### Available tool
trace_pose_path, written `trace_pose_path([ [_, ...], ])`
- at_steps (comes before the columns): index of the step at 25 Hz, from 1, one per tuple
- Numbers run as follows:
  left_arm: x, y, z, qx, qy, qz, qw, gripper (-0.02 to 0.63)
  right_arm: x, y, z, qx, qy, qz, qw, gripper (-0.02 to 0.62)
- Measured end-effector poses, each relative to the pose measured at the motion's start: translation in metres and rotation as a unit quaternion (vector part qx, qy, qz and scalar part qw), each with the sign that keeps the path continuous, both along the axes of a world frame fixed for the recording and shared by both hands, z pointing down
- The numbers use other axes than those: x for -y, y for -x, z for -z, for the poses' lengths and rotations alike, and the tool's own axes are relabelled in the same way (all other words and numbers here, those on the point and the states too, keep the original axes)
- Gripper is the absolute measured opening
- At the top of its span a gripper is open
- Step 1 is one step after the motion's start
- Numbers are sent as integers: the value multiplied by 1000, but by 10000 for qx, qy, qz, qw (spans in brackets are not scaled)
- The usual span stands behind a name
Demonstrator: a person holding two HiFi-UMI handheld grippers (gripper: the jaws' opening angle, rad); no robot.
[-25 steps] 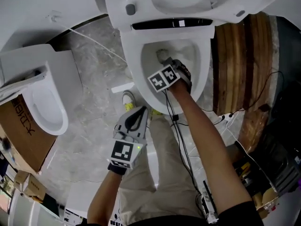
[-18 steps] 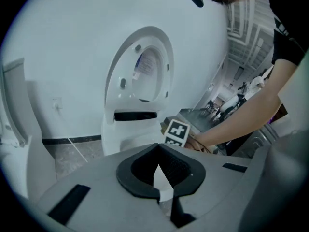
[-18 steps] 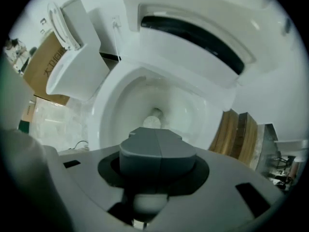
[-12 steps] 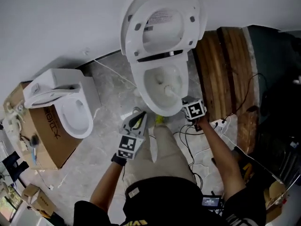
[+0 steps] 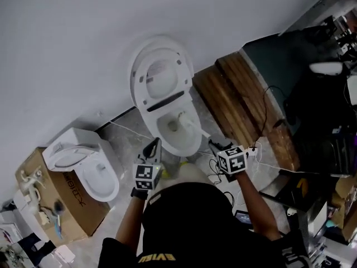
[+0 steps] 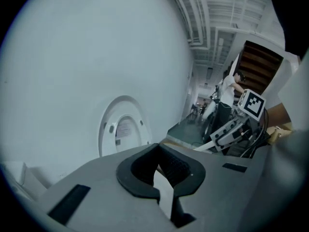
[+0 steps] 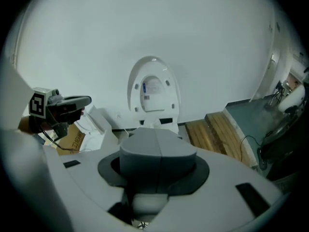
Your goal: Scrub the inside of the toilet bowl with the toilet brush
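We're standing over the toilet bowl [image 5: 189, 144] with its lid [image 5: 159, 74] up against the wall. The brush [image 5: 194, 126] slants out of the bowl, head down in the basin, white handle running up toward the right gripper [image 5: 217, 147].

In the right gripper view the two grey pads sit pressed together with only a seam between them. A pale piece is tucked just beneath them, and we take that for the top of the handle, so we judge this gripper is clamped on the brush. The left gripper [image 5: 153, 145] hangs in front of the bowl. Its dark pads meet at the tips and nothing sits between them.

Now, the feel of it. We'd expect a light tool: a thin, stiff plastic handle with a springy bristle head that gives against the porcelain. The bowl is hard and glossy, so the head should glide rather than catch. The handle looks smooth and round and may be wet, so it could twist or slip in the pads once we press sideways.

The grip is best kept high on the handle, well away from the head. A firm squeeze there would let the long lever steer the bristles round the wall.
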State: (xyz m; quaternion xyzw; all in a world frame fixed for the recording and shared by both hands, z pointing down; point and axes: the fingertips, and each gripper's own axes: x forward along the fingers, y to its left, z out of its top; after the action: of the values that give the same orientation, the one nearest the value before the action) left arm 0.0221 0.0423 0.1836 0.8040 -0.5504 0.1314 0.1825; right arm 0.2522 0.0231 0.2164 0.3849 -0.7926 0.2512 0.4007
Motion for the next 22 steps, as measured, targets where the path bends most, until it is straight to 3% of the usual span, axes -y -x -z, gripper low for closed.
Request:
trace_pose_path([
  [4,-10,8,20,-5,-210,-87,9997,18,-16,7,35,112,-530,-79,9985,161],
  [9,-18,8,35,-42,-409,-301,9987,18,-28,1,61,148,-850,-183,9961,162],
  [14,-23,5,49,31,-646,-347,9973,18,-27,12,58,94,-866,4,9962,162],
  [22,-45,6,45,77,-528,-324,9980,18,-35,16,62,-136,-962,230,9950,161],
])
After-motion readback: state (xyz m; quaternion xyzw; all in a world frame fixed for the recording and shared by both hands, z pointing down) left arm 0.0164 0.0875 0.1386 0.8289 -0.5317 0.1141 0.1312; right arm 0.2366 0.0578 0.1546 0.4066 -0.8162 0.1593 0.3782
